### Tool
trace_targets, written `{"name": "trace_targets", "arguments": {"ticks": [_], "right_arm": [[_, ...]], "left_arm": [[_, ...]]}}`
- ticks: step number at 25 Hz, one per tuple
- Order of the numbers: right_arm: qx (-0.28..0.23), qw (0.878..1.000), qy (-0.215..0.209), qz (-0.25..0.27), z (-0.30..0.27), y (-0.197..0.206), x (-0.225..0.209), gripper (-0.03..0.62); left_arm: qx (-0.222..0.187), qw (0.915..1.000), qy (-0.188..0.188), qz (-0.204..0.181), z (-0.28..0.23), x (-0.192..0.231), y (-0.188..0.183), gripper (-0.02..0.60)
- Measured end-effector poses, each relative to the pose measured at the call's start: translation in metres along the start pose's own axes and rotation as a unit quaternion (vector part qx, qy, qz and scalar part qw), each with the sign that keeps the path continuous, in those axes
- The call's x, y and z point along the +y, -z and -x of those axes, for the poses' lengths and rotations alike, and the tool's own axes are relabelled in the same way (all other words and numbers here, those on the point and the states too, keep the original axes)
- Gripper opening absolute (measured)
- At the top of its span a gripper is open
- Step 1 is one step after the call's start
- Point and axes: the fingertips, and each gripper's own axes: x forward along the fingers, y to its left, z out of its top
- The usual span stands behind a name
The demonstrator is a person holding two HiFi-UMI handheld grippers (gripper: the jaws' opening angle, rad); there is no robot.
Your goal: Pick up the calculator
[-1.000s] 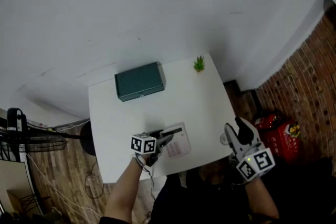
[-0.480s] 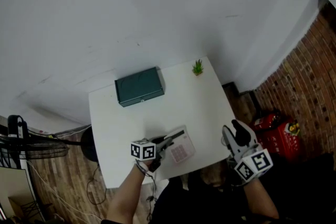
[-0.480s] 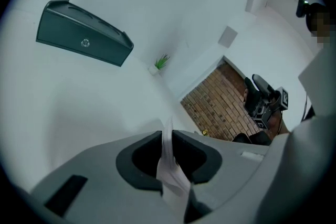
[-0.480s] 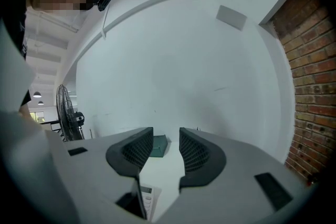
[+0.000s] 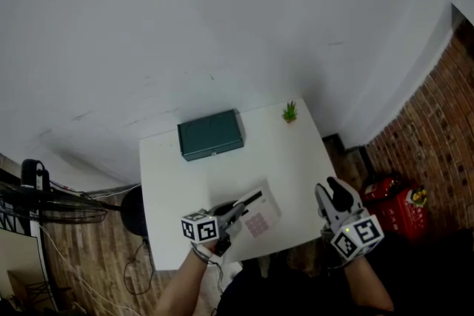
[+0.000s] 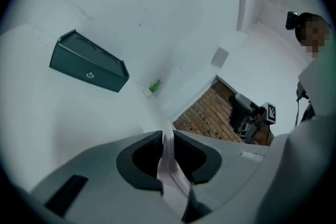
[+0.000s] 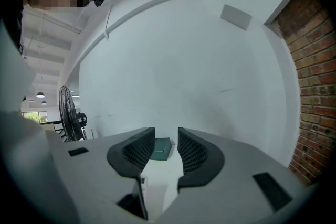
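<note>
Calculator (image 5: 259,215) (image 6: 169,166), thin and pale with pinkish keys, sat edge-on between the closing jaws of the left claw (image 5: 241,205) (image 6: 168,137), over the white tabletop's (image 5: 170,174) near side. The right claw (image 5: 335,192) (image 7: 166,140), empty and narrowing, hovered by its right corner.

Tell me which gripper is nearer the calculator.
Left. The left gripper has the calculator clamped by its edge between its closing jaws. The right gripper hangs apart from it, by the table's right edge, jaws closing on nothing.
</note>
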Motion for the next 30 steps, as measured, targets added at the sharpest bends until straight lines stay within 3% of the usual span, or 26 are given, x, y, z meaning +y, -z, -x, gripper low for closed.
{"name": "trace_targets", "arguments": {"ticks": [10,22,30], "right_arm": [[-0.015,1.0,-0.013,0.016,-0.008,-0.023,0.012,0.127],[-0.054,0.997,-0.015,0.044,0.004,-0.067,0.029,0.12],[-0.059,0.997,0.006,0.056,0.013,-0.073,0.03,0.074]], "left_arm": [[-0.129,0.9914,0.019,-0.01,0.056,-0.058,-0.082,0.056],[-0.288,0.9554,0.062,0.013,0.125,-0.126,-0.17,0.055],[-0.325,0.9394,0.11,0.009,0.143,-0.154,-0.198,0.055]]}}
